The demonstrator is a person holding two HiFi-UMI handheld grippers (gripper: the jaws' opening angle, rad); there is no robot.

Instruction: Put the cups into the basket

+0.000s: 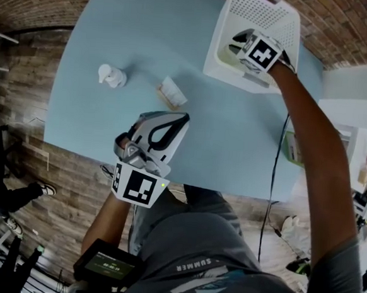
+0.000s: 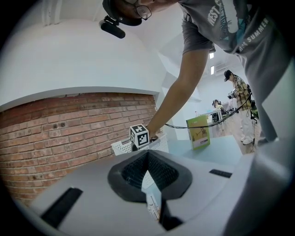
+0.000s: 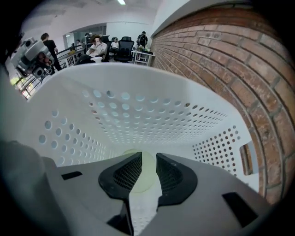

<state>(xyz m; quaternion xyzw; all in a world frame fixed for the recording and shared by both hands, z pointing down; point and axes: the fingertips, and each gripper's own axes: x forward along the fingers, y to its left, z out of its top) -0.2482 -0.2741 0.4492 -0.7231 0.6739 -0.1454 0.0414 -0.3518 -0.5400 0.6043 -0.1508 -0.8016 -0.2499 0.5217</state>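
Right claw [image 3: 148,156], jaws apart, hangs above the pale cup [image 3: 147,177] inside the basket [image 3: 138,115].

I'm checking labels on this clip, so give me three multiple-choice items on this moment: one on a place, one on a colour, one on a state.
1. Where is the right gripper?
A. resting on the floor
B. inside the basket
C. raised overhead

2. What colour is the table?
A. light blue
B. red
C. black

3. How do the right gripper's jaws stand?
A. pressed together
B. apart
C. closed on a spoon

Answers:
1. B: the right gripper view shows white perforated walls all round the gripper.
2. A: the head view shows a light blue top.
3. B: a gap shows between the pads, with a pale green cup visible through it.
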